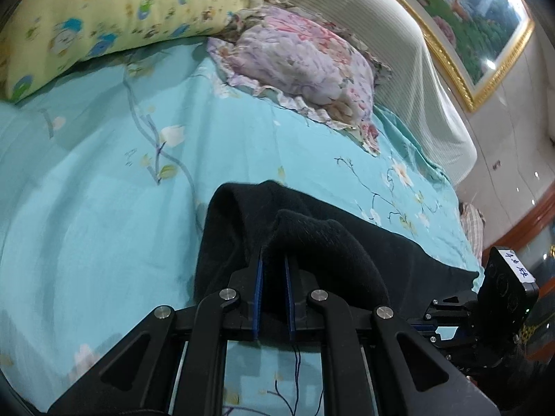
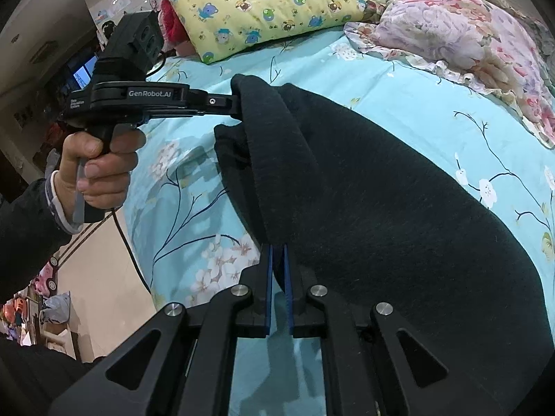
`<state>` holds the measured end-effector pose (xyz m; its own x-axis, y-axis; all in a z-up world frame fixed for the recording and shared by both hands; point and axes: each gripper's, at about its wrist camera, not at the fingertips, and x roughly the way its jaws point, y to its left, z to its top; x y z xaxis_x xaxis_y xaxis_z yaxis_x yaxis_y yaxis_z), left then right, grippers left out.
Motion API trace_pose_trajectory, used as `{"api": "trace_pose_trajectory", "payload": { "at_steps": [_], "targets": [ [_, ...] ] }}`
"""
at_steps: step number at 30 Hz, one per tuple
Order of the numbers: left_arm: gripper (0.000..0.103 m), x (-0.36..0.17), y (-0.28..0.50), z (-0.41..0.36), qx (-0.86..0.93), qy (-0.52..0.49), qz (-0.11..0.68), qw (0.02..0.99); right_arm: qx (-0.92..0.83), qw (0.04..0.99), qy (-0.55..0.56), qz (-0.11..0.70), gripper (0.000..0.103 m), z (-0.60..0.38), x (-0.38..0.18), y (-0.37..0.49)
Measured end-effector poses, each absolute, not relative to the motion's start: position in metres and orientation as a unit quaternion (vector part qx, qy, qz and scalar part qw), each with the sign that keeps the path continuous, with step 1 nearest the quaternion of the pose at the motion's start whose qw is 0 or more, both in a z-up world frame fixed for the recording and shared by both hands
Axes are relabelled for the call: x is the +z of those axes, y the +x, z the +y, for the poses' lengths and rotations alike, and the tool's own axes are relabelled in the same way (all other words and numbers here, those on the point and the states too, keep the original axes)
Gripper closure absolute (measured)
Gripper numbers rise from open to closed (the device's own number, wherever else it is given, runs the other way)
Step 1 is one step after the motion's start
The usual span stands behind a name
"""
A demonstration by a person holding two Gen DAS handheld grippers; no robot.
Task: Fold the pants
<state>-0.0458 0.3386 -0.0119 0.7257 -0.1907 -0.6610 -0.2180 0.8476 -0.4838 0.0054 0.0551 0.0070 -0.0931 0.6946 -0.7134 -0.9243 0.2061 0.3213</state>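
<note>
Black pants lie across a turquoise flowered bed sheet, with one edge lifted off the bed. My left gripper is shut on a thick fold of the pants and holds it above the sheet. It also shows in the right wrist view, held by a hand, clamped on the far end of the raised edge. My right gripper is shut on the near end of the same edge. It also shows in the left wrist view, at the right, its fingertips hidden.
A yellow cartoon-print quilt and a pink floral pillow lie at the head of the bed. A striped headboard and a framed picture stand behind. The bed's left edge drops to the floor.
</note>
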Motion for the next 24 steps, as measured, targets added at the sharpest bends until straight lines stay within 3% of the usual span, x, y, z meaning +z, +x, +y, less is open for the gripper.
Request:
{"api": "trace_pose_trajectory", "payload": {
  "at_steps": [9, 12, 14, 18, 20, 22, 24],
  "targets": [
    [0.095, -0.017, -0.083, 0.349, 0.076, -0.328, 0.357, 0.871, 0.619, 0.648, -0.141, 0.420, 0.092, 0.060, 0.005, 0.005],
    [0.086, -0.011, -0.095, 0.347, 0.091, -0.340, 0.348, 0.869, 0.619, 0.651, -0.134, 0.418, 0.092, 0.057, 0.007, 0.005],
    [0.086, -0.005, -0.102, 0.343, 0.096, -0.343, 0.337, 0.871, 0.620, 0.652, -0.123, 0.418, 0.092, 0.054, 0.008, 0.006],
    [0.067, 0.005, -0.107, 0.335, 0.095, -0.358, 0.329, 0.869, 0.618, 0.657, -0.097, 0.421, 0.092, 0.045, 0.012, 0.012],
    [0.066, 0.009, -0.106, 0.329, 0.093, -0.360, 0.331, 0.867, 0.615, 0.659, -0.085, 0.423, 0.091, 0.040, 0.014, 0.016],
    [0.066, 0.013, -0.105, 0.322, 0.095, -0.358, 0.330, 0.868, 0.612, 0.664, -0.076, 0.424, 0.088, 0.036, 0.016, 0.020],
    [0.066, 0.016, -0.102, 0.314, 0.104, -0.352, 0.335, 0.868, 0.607, 0.671, -0.069, 0.421, 0.074, 0.030, 0.017, 0.024]
  ]
}}
